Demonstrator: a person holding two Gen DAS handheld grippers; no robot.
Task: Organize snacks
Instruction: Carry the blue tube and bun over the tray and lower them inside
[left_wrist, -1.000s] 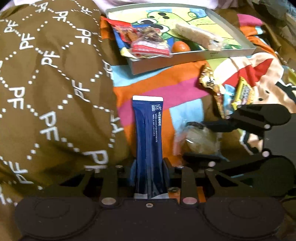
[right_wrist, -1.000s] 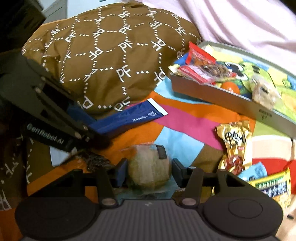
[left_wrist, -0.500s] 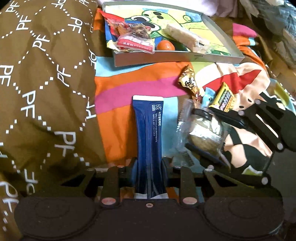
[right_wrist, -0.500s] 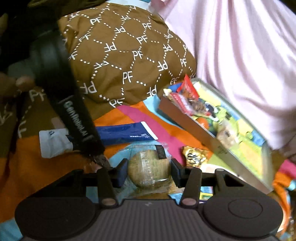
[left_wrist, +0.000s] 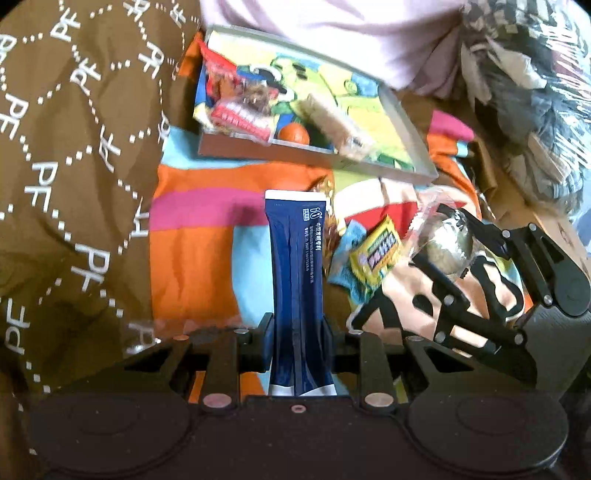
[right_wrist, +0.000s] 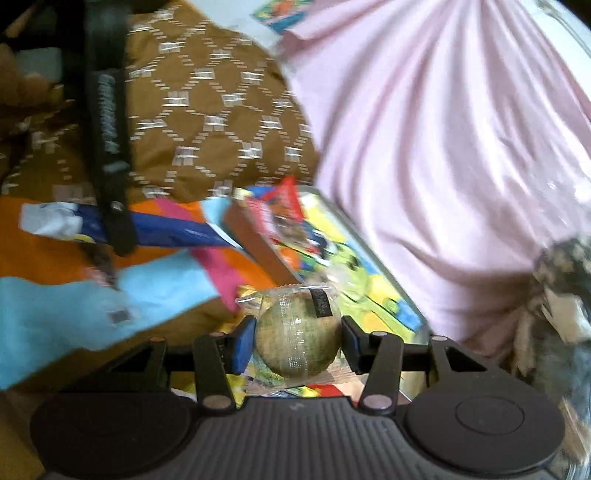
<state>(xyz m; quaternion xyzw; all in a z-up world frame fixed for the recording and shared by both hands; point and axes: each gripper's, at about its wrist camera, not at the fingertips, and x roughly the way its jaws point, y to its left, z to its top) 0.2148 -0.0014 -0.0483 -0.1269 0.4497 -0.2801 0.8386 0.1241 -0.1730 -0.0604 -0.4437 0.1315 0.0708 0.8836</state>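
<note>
L gripper (left_wrist: 298, 328) is clamped narrow on the blue sachet (left_wrist: 297, 258), which sticks out fwd. R gripper (right_wrist: 295, 341) pinches a round wrapped cake (right_wrist: 298, 332). Tray (left_wrist: 406, 122) lies ahead of both. Risk: slick wrapper lets the cake slip out; long sachet could snag the tray wall.

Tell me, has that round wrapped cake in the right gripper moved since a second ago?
Yes. The round wrapped cake, clamped in the right gripper, was lifted off the colourful blanket toward the tray.
</note>
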